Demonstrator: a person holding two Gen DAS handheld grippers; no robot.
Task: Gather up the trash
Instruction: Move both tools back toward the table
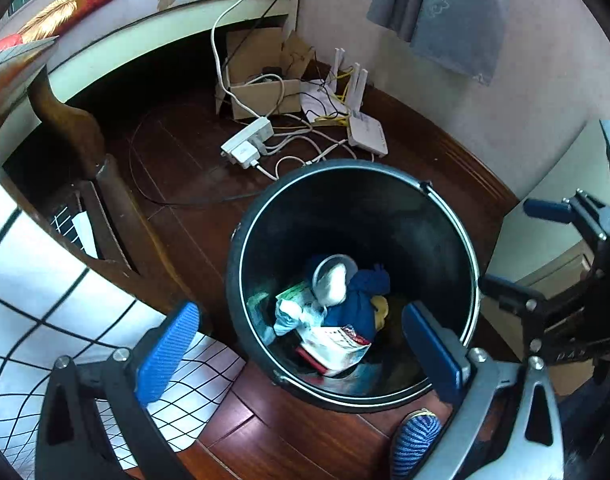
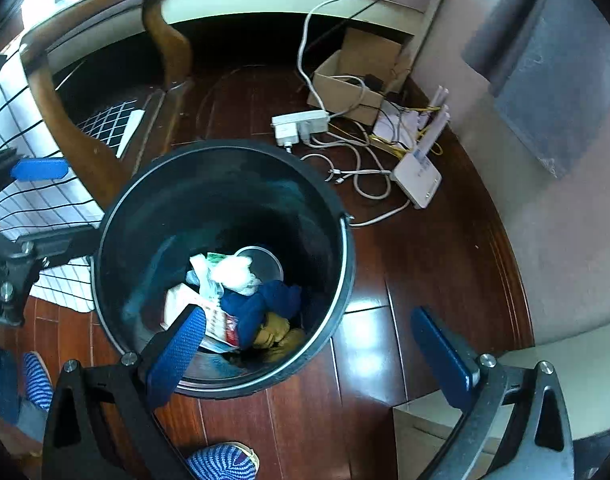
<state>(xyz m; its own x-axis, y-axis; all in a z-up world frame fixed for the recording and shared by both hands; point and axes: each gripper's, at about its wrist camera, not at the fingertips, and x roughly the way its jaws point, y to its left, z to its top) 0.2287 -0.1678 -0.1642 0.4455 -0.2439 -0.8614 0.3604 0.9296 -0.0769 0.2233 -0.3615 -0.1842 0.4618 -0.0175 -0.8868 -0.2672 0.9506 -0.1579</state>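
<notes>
Black bin (image 1: 353,184) stands on the dark wood floor (image 1: 177,148), just beside the checked cloth (image 1: 33,288) and near the wall. Trash sits at its bottom: white crumpled wad (image 1: 333,284), blue cloth lump (image 1: 361,300), printed paper packet (image 1: 337,344), something yellow-brown (image 2: 273,332). Left gripper (image 1: 301,344) hangs over the bin mouth, jaws spread wide, nothing between the pads. Right gripper (image 2: 311,346) likewise wide open and empty; its left finger overlaps the bin opening, its right finger is over bare floor. Judgement: both loads look released into the bin, so the step in hand is clearing away. To do it well, lift both grippers straight up, keep the fingers off the bin rim and wire handle, and avoid tipping the bin. Beyond the bin: power strip (image 1: 247,142), white router (image 1: 367,136), loose cables, cardboard box (image 1: 261,80); none reads as trash. Hard to make out: what lies under the top layer, whether any trash remains on the floor outside the frames, and the blurred item under the packet. A striped slipper (image 2: 225,462) is cut off at the lower edge.
</notes>
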